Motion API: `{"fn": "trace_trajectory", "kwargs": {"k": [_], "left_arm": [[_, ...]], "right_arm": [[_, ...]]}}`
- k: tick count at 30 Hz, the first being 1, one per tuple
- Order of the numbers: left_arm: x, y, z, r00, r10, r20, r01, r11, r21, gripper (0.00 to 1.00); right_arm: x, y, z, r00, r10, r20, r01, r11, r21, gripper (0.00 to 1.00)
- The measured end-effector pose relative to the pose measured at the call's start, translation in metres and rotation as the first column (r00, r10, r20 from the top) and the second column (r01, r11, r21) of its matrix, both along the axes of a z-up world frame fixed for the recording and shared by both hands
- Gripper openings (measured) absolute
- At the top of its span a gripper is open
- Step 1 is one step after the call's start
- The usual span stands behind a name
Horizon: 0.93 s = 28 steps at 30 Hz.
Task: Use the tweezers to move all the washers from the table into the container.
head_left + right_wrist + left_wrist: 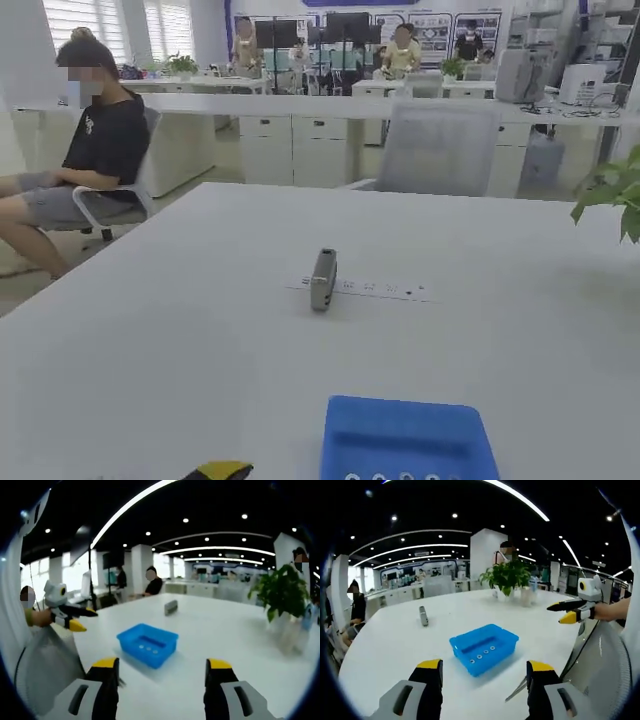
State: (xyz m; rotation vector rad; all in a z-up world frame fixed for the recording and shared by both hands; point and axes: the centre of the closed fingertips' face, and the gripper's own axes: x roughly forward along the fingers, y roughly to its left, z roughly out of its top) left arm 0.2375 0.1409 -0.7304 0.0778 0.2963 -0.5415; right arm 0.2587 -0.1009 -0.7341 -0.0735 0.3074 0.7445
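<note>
Left gripper (484, 665): jaws spread wide, nothing between them. A thin pointed metal strip just beside its right-hand jaw looks like the tweezers (516, 691). Can't tell if they are held or lying on the surface (395, 640).

Right gripper (161, 663): jaws also wide apart, nothing clamped. A small dark bit sits beside its left-hand jaw, too small to identify.

Blue container (405, 437) is close to the near edge of the white surface (180, 340), straight ahead of both my grippers (484, 647) (147, 645). Washers (390, 477) lie in a short row inside it, also seen from the left gripper view (482, 653) and faintly from the right gripper view (146, 648).

A small grey block (323, 280) stands upright at the middle of the surface, well beyond the container (423, 615) (171, 607). There are faint small marks on the surface just beside it. Can't tell if they are washers or print.

My right gripper (572, 612) shows off the right edge of the surface, raised, with my hand (610, 611) behind it. My left gripper (67, 616) shows off the left edge, with my hand (37, 616) on it.

A potted plant (507, 575) (282, 592) is at the far right part of the surface, with its leaves (612, 190) at the right edge of the head view. A yellow-and-black jaw tip pokes in at the bottom of the head view, side unclear.

An office chair (437, 150) stands at the far edge of the surface. A seated person (95, 150) is off the far left corner.
</note>
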Motion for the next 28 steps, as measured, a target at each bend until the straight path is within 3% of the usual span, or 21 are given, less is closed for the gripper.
{"fn": "trace_trajectory", "kwargs": {"k": [4,8,17,22,28], "left_arm": [[0.005,0.01,0.01,0.997,0.061,0.053,-0.059,0.997,-0.044,0.82],[0.008,0.016,0.012,0.993,0.1,0.064,-0.096,0.994,-0.058,0.88],[0.011,0.022,0.029,0.979,0.145,0.144,-0.127,0.983,-0.131,0.99],[0.011,0.024,0.033,0.976,0.157,0.153,-0.131,0.977,-0.166,0.99],[0.012,0.024,0.028,0.979,0.155,0.129,-0.135,0.979,-0.151,0.99]], "right_arm": [[0.003,-0.001,0.009,0.999,-0.021,0.027,0.02,0.999,0.046,0.73],[0.007,-0.002,0.016,0.997,-0.047,0.057,0.043,0.997,0.07,0.81],[0.011,-0.008,0.024,0.99,-0.099,0.101,0.09,0.992,0.089,0.92],[0.012,-0.008,0.027,0.988,-0.11,0.111,0.1,0.99,0.098,0.95],[0.012,-0.008,0.025,0.989,-0.113,0.097,0.104,0.99,0.096,0.94]]}}
